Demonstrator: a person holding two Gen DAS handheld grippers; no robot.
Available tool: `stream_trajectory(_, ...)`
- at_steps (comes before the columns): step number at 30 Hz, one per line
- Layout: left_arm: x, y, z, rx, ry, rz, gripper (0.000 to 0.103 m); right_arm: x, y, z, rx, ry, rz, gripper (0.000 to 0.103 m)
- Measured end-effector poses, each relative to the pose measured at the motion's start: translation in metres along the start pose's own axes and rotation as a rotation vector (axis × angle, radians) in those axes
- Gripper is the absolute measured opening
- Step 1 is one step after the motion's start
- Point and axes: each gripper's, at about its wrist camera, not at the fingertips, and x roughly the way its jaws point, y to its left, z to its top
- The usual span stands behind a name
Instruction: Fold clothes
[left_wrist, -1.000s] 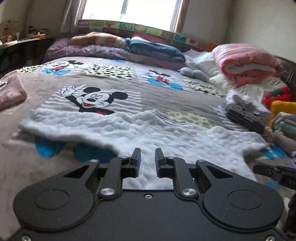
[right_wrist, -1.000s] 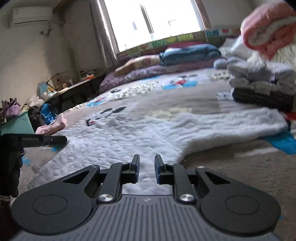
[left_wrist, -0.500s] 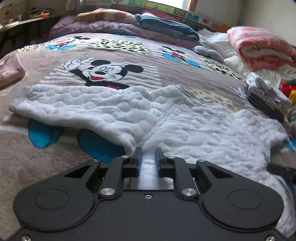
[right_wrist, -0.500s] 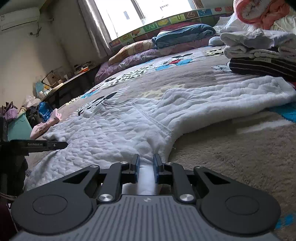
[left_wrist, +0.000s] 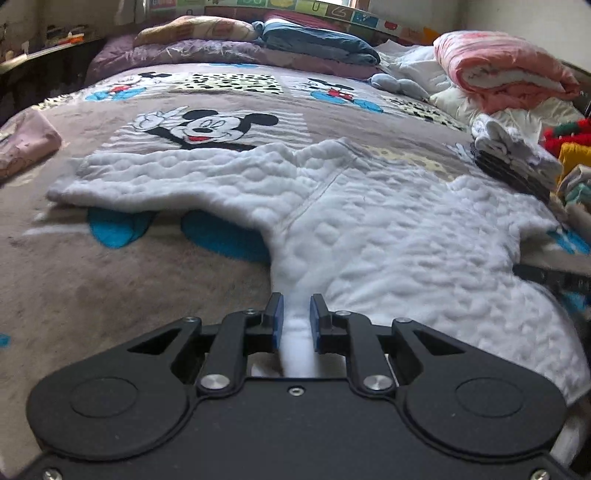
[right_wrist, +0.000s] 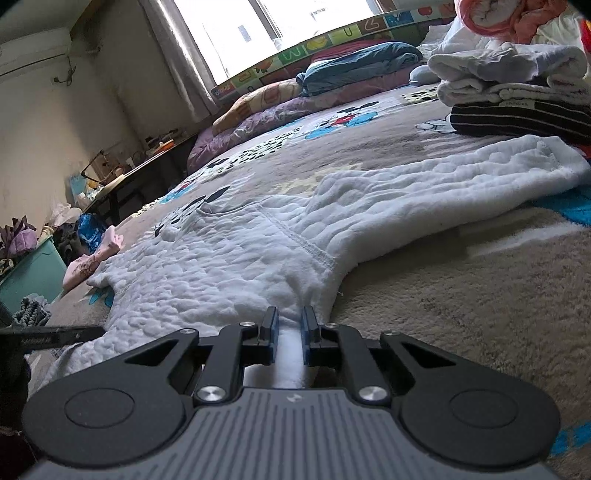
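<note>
A white quilted long-sleeved top (left_wrist: 388, 229) lies spread flat on the cartoon-mouse blanket (left_wrist: 110, 295), sleeves stretched out to both sides. My left gripper (left_wrist: 295, 314) is shut on the top's near hem at its left corner, with white fabric pinched between the blue pads. In the right wrist view the same top (right_wrist: 229, 258) runs away from me, and my right gripper (right_wrist: 290, 321) is shut on the hem at its right corner, below the right sleeve (right_wrist: 461, 181). Each gripper's tip shows in the other's view at the frame edge.
A stack of folded clothes (right_wrist: 517, 99) sits at the bed's right side, with a rolled pink blanket (left_wrist: 502, 70) behind it. Pillows (left_wrist: 195, 31) line the headboard. A pink garment (left_wrist: 22, 144) lies at the left edge. A teal bin (right_wrist: 29, 273) stands beside the bed.
Both grippers dropped down to the top's near hem and closed on it. One second ago they hovered above the fabric with nothing between the pads.
</note>
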Motion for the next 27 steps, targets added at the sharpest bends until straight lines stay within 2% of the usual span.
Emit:
stream_trajectory(6, -0.020, 0.005, -0.021, -0.018, -0.010, 0.002, 0.013, 0.000, -0.001, 0.000, 0.007, -0.002, 0.003, 0.011)
stream_trajectory(11, -0.042, 0.019, -0.037, -0.096, -0.009, -0.003, 0.021, -0.001, -0.001, -0.001, 0.008, -0.006, 0.001, 0.011)
stream_trajectory(20, -0.071, 0.010, -0.059, -0.056, 0.028, 0.067, 0.022, -0.008, -0.001, -0.002, 0.018, -0.025, -0.005, 0.012)
stream_trajectory(25, -0.081, 0.011, -0.057, -0.044, 0.058, 0.089, 0.022, -0.025, 0.001, 0.000, 0.029, -0.057, -0.015, 0.022)
stream_trajectory(26, -0.084, 0.012, -0.055, -0.047, 0.054, 0.093, 0.022, -0.028, 0.002, 0.002, 0.022, -0.063, -0.020, 0.028)
stream_trajectory(27, -0.088, 0.014, -0.053, -0.049, 0.044, 0.099, 0.022, -0.032, 0.002, 0.004, 0.015, -0.070, -0.026, 0.027)
